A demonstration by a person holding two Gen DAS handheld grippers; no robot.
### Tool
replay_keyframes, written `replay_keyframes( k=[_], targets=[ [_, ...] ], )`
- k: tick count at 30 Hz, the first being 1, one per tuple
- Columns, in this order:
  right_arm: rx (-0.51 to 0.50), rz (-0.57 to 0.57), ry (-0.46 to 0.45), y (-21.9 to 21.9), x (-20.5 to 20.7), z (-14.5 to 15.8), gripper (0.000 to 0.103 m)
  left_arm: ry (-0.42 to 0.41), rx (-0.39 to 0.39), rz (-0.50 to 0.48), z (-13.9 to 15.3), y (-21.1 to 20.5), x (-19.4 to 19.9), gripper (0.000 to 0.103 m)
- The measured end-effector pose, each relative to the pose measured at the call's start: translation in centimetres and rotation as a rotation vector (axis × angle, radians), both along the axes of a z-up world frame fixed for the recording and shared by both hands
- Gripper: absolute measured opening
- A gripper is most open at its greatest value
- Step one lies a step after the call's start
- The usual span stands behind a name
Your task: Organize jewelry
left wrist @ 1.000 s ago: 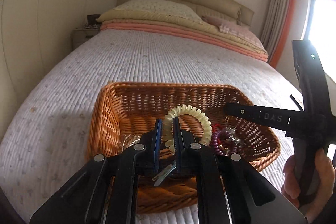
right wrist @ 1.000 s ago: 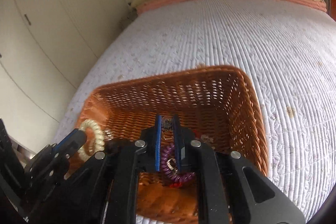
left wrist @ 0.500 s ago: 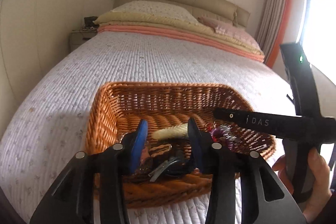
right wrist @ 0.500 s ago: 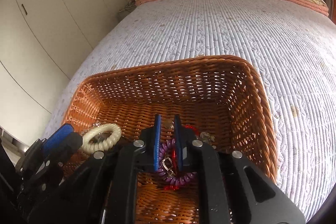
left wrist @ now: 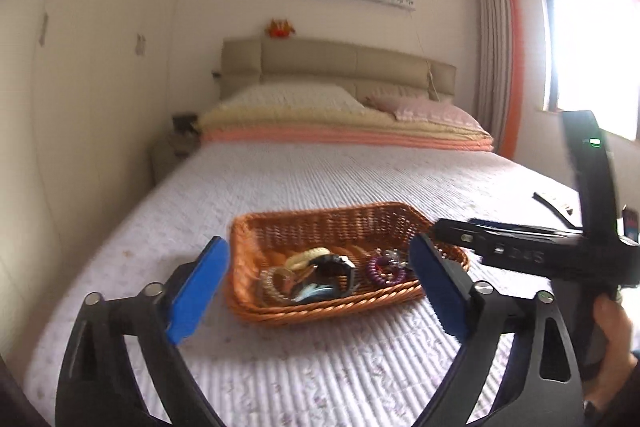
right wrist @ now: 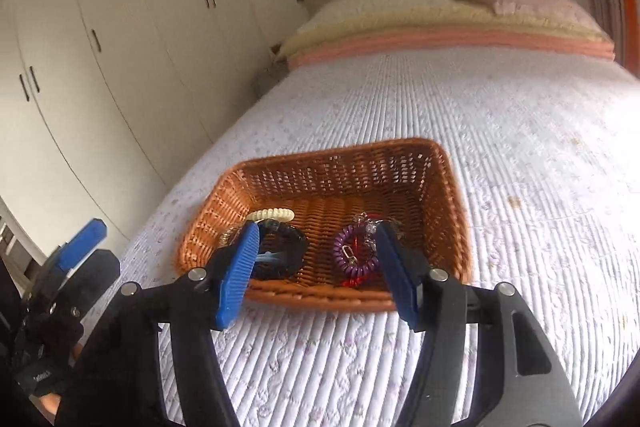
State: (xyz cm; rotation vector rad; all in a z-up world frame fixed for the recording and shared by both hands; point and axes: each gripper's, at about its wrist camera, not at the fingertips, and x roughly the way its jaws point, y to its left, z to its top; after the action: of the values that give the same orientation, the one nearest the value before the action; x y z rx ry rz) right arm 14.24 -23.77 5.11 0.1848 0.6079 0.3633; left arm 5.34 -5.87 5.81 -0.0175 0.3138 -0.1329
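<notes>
**Basket on the bed, jewelry inside**

A wicker basket [right wrist: 448, 203] sits on the quilted bed [right wrist: 520, 131], with the pillows [left wrist: 288, 99] and headboard [left wrist: 340, 63] behind it. Inside, a coiled bracelet [right wrist: 356, 255] lies at the right; a coiled hair tie [right wrist: 272, 214] and a watch [right wrist: 280, 247] lie at the left. A wardrobe [right wrist: 120, 47] stands left of the bed.

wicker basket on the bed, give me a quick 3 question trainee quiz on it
1. True or false: the purple coiled bracelet lies inside the orange-brown wicker basket.
2. Which coil sits nearer the basket's left wall in the right wrist view: A) the cream coiled bracelet B) the purple one?
3. Fill in: the left gripper and the right gripper each have jaws that are ____.

Key: 1 true; 2 A; 3 open
</notes>
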Motion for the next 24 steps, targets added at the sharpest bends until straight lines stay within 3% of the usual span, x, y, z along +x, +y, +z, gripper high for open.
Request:
replay_keyframes(
  k=[4, 7, 11, 15, 24],
  targets=[
    [-0.052, -0.082, -0.148, -0.1, -5.1, -0.5, 0.079, -0.06, 0.039, 0.079, -0.7, -0.4, -2.7, 0.091],
    [-0.091, -0.136, -0.246, -0.1, -8.2, -1.1, 0.082, -0.073, 0.049, 0.121, -1.6, -0.4, -4.0, 0.091],
    [-0.095, -0.174, -0.304, -0.2, -10.7, -2.3, 0.092, -0.06, 0.053, 0.162, -2.7, 0.2, -4.9, 0.091],
    [-0.139, -0.237, -0.388, -0.4, -12.3, -3.3, 0.095, -0.049, 0.044, 0.201, -4.2, 0.8, -5.1, 0.091],
    [-0.103, -0.266, -0.388, -1.5, -13.0, -4.1, 0.095, -0.034, 0.024, 0.205, -5.1, 1.3, -5.2, 0.091]
  ],
)
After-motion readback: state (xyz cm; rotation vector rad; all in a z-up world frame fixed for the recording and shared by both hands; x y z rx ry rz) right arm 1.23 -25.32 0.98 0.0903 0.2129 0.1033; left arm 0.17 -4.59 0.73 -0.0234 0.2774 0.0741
